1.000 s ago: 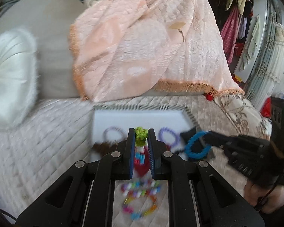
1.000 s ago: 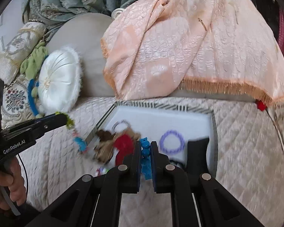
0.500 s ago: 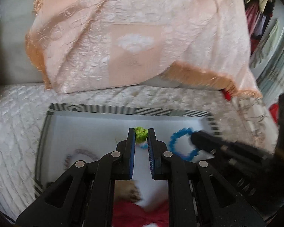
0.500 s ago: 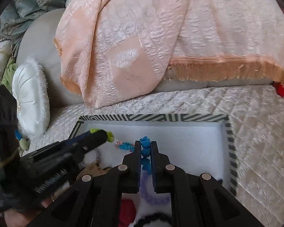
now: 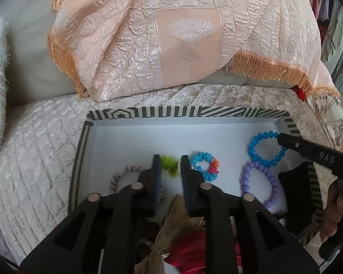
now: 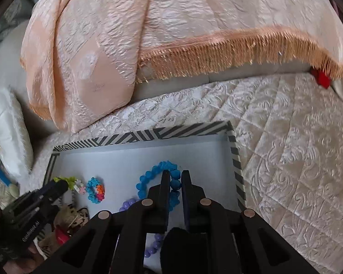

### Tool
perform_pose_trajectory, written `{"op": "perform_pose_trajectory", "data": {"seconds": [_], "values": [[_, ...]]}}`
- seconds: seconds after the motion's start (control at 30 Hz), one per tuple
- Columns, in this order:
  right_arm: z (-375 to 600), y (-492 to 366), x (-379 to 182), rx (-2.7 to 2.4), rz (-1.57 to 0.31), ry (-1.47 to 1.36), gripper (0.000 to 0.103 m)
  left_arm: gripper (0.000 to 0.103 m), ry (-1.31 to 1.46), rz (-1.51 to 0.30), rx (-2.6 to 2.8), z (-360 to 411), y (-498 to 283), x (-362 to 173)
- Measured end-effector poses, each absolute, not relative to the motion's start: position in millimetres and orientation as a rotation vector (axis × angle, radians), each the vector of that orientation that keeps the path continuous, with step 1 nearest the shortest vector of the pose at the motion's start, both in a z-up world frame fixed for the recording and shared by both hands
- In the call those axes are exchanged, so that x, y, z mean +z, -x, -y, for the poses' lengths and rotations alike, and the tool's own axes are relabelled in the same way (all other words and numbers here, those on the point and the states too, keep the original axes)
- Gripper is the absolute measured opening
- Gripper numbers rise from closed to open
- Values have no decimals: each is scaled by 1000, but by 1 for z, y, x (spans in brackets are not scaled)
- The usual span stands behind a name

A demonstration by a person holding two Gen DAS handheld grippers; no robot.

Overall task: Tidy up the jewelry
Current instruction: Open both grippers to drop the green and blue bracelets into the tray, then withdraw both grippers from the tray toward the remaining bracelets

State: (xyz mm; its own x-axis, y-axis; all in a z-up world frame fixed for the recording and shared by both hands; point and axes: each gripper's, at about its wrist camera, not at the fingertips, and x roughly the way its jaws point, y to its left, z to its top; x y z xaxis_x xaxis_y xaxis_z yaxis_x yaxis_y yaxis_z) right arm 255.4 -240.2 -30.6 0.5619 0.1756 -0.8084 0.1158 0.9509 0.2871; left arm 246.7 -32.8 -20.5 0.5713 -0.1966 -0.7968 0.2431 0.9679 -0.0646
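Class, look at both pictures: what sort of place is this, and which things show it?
Probably a home bedroom or sitting room: a cream quilted cover over a soft seat or bed, a peach fringed throw, and clothes hanging at the right edge.

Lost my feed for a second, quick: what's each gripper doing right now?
Left gripper: jaws have just been opening; green bead piece sits loose between them.
Right gripper: shut on blue bead bracelet.

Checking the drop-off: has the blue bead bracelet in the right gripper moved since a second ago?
Yes. The blue bracelet, clamped in the right gripper, has come forward from the box's near edge and down onto its floor.
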Motion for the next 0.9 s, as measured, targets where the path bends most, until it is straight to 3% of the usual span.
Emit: {"op": "perform_pose_trajectory", "data": {"seconds": [0.1,0.5,0.8,0.9], "values": [[244,-249,-31,40,-984,-360,9,48,-58,-904,-253,29,-244,-17],[244,-204,-13,29,-963,-380,17,49,-32,-820,-231,-8,-212,20],[188,-82,22,166,-871,-281,17,49,-30,-767,-236,-71,-92,33],[160,-47,16,203,-872,-211,18,49,-16,-829,-199,-86,-66,30]]}}
